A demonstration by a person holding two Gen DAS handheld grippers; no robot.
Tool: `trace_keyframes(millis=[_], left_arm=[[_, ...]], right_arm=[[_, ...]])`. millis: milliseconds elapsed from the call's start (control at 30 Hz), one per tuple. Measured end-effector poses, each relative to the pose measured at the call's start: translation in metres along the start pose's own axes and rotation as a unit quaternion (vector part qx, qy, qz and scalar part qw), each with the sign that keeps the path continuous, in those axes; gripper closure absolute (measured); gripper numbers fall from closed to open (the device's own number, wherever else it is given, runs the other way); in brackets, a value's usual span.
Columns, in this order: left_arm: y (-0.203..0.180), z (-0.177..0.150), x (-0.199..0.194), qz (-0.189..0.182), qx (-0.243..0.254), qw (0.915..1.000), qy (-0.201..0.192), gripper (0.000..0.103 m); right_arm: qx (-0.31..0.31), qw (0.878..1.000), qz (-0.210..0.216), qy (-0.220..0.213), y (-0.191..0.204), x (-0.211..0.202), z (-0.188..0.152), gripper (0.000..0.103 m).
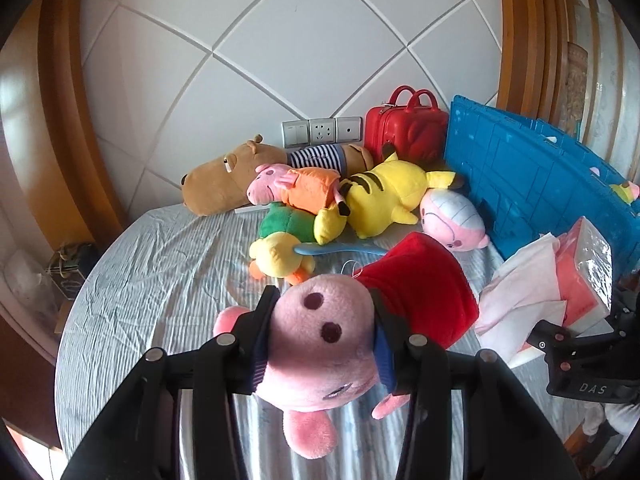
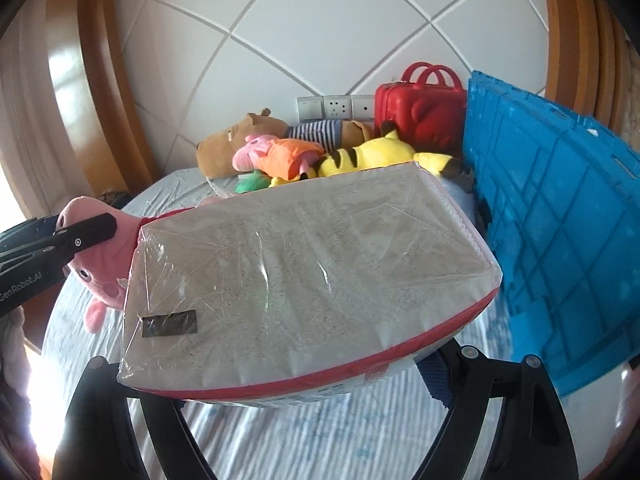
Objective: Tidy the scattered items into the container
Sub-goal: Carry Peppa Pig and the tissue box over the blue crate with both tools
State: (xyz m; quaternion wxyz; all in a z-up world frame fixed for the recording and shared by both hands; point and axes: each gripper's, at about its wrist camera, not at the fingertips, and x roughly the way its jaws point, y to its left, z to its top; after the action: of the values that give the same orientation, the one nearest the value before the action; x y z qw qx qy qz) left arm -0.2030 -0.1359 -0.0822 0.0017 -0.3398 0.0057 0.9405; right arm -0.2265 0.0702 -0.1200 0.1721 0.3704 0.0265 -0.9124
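The tissue pack is filling most of the right wrist view, so it's hiding nearly everything near that camera — even the right tongs are mostly tucked under it, with only a bit of blue pad peeking out on the right side. They're standing wide, gripping the pack across its short side, and its long axis is running left to right across the frame with the plastic-wrapped face up.

The left tongs are clamping down on the head of the pink pig plush, partly closed. The snout is pointing toward the camera, and the red-dressed body is trailing away toward the upper right, all of it hanging above the striped bed sheet.

The left view is showing stuff the other one can't: a green and yellow duck toy, a blue comb-like thing and a pink round-headed plush beside the blue crate. Something small is sitting inside the crate, cut off by its wall — can't tell what. Both views are catching the capybara plush, the yellow plush and the red case at the back.
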Motion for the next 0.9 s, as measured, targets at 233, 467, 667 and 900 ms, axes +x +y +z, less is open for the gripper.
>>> trace_keyframes(millis=[233,467,667,900], left_arm=[[-0.035,-0.024,-0.015,0.002,-0.005,0.9999,0.011,0.061],[-0.066,-0.037,-0.030,-0.020,0.018,0.9995,0.014,0.061],[-0.093,-0.044,-0.046,-0.063,0.054,0.9965,0.009,0.061],[-0.124,-0.060,-0.069,-0.122,0.097,0.9878,0.005,0.061]], right_arm=[[-0.004,1.000,-0.012,0.010,-0.028,-0.023,-0.025,0.017],[0.018,0.999,-0.035,0.019,-0.050,-0.052,-0.058,0.017],[0.067,0.995,-0.079,0.009,-0.067,-0.087,-0.083,0.017],[0.111,0.984,-0.138,0.001,-0.071,-0.137,-0.120,0.017]])
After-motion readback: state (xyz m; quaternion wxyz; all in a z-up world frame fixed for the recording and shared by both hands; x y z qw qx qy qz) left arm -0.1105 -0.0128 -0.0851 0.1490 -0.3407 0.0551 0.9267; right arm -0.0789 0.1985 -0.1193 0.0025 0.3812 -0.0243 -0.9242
